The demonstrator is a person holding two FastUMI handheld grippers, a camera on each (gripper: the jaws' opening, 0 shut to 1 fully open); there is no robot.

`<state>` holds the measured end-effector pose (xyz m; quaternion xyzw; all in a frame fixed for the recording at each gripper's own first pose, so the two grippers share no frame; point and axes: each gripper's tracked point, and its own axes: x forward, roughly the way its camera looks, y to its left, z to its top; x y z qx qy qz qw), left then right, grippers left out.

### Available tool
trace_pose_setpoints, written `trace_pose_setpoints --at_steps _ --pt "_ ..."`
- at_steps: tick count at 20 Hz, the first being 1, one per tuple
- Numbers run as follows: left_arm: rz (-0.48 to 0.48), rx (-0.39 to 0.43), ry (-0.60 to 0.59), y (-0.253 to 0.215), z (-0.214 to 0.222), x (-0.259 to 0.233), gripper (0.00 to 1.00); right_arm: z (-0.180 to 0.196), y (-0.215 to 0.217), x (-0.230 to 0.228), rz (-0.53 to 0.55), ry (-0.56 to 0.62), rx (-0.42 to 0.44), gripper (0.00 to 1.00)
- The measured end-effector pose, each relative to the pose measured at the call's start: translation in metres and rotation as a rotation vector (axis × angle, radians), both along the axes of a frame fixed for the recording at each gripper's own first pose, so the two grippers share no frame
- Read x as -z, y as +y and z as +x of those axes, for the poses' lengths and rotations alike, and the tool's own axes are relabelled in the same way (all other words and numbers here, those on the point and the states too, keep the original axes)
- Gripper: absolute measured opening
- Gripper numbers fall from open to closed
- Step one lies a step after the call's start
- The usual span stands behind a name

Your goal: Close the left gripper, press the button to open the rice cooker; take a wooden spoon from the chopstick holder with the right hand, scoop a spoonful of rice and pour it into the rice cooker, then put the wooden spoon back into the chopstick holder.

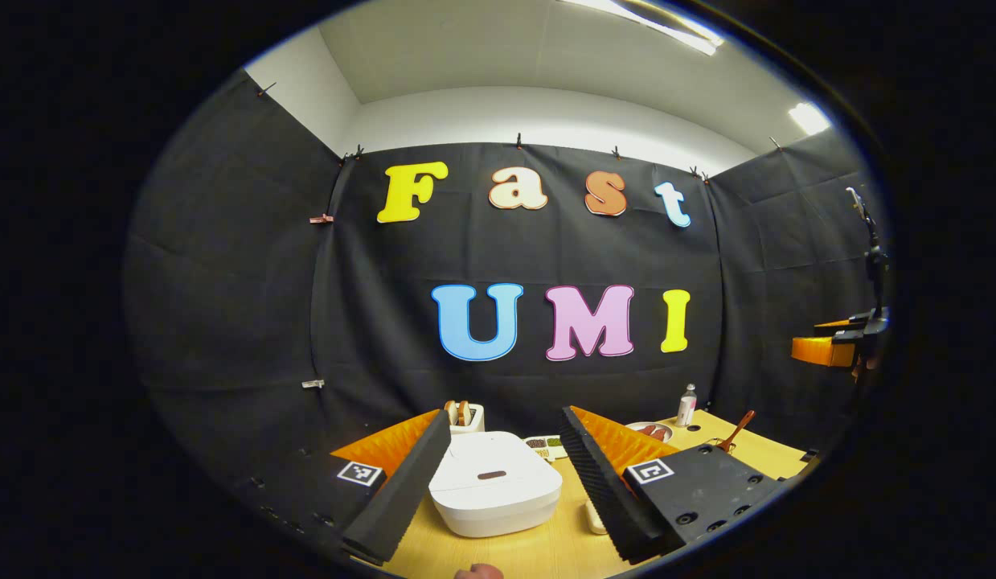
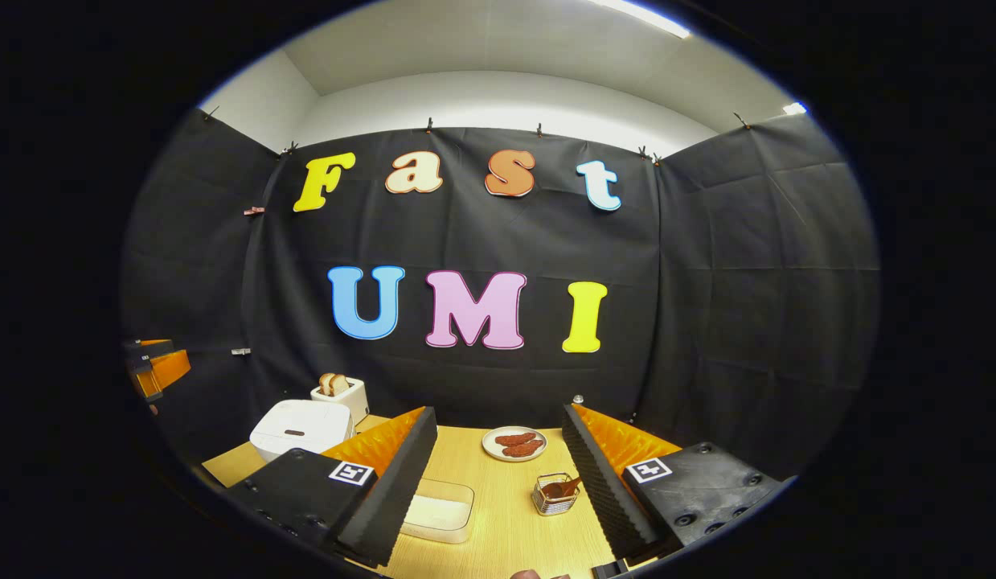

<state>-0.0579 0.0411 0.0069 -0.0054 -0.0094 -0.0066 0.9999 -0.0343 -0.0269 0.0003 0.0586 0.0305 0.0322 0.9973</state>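
Left gripper view: the left tongs (image 1: 498, 482) stand wide apart, gripping nothing, above the white rice cooker (image 1: 494, 482), whose lid is down, on the wooden desk (image 1: 538, 555). Right gripper view: the right tongs (image 2: 498, 482) are likewise spread and empty; between their fingers lie a clear container of rice (image 2: 437, 509) and the wire chopstick holder (image 2: 555, 493) with the wooden spoon (image 2: 563, 486) in it, a plate of sausages (image 2: 514, 443) beyond.
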Motion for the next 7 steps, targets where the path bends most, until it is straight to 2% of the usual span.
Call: trace_pose_setpoints --at_steps 7 --pt "-0.005 0.006 0.011 -0.0017 -0.0005 0.0006 0.95 -0.0074 -0.0049 0.0030 -0.021 0.004 0.008 0.98"
